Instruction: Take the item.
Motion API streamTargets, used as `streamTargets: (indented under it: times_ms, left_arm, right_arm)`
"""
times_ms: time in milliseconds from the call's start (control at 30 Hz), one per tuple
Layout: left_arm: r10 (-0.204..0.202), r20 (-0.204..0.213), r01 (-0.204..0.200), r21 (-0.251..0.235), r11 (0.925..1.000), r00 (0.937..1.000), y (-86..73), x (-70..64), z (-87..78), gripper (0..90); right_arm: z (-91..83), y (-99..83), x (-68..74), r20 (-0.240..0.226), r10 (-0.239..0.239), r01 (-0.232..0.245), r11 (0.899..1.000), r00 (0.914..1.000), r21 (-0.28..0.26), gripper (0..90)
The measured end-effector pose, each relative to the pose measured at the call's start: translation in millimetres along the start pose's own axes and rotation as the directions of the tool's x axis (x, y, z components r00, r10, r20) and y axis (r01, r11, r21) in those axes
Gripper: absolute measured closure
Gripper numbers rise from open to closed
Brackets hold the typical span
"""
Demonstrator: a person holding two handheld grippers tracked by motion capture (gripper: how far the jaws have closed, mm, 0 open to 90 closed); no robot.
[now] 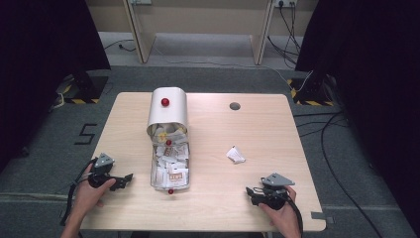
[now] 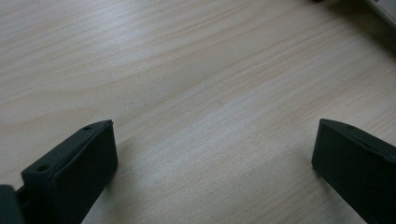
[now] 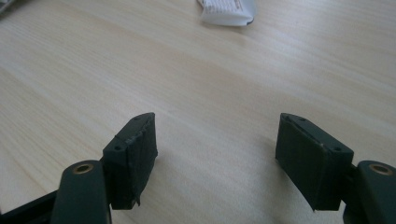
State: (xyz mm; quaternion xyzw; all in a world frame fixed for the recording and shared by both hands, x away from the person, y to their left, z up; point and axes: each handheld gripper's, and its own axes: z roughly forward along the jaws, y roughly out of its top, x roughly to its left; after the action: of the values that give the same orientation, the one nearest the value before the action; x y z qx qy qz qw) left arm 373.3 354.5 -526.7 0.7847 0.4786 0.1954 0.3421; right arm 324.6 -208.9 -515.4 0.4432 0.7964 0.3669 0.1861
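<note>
The left black two-jaw tongs sit low at the near left of the pale wooden surface, held in the person's left hand, jaws spread wide and pointing rightward. The right black tongs rest near the front right edge in the right hand, pointing leftward, jaws likewise parted with nothing between them. Both forearms enter from the bottom.

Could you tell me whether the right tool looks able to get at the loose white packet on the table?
Probably yes: the right tool is open, and bare table lies between it and the packet.
</note>
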Motion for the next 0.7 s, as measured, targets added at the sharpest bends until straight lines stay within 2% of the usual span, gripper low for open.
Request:
streamTargets:
  times_ms: [333,467,600,700]
  left_arm:
    - [0.0,0.0,0.0,0.0,1.0,1.0,0.0,0.0,0.0,0.0]
    - [0.0,0.0,0.0,0.0,1.0,1.0,0.0,0.0,0.0,0.0]
    - [0.0,0.0,0.0,0.0,1.0,1.0,0.0,0.0,0.0,0.0]
    - [0.0,0.0,0.0,0.0,1.0,1.0,0.0,0.0,0.0,0.0]
  right_arm:
    - [-3.3,-3.2,1.4,0.017,-0.024,0.024,0.999,0.9996,0.025,29.4]
    - [-4.9,-4.9,1.1,0.007,-0.036,0.036,0.999,0.9993,0.03,26.0]
    - [-4.4,-5.8,2.1,-0.004,-0.048,0.048,0.998,0.9989,0.039,17.0]
    - [-4.2,-6.1,2.7,-0.007,-0.054,0.054,0.997,0.9985,0.046,14.4]
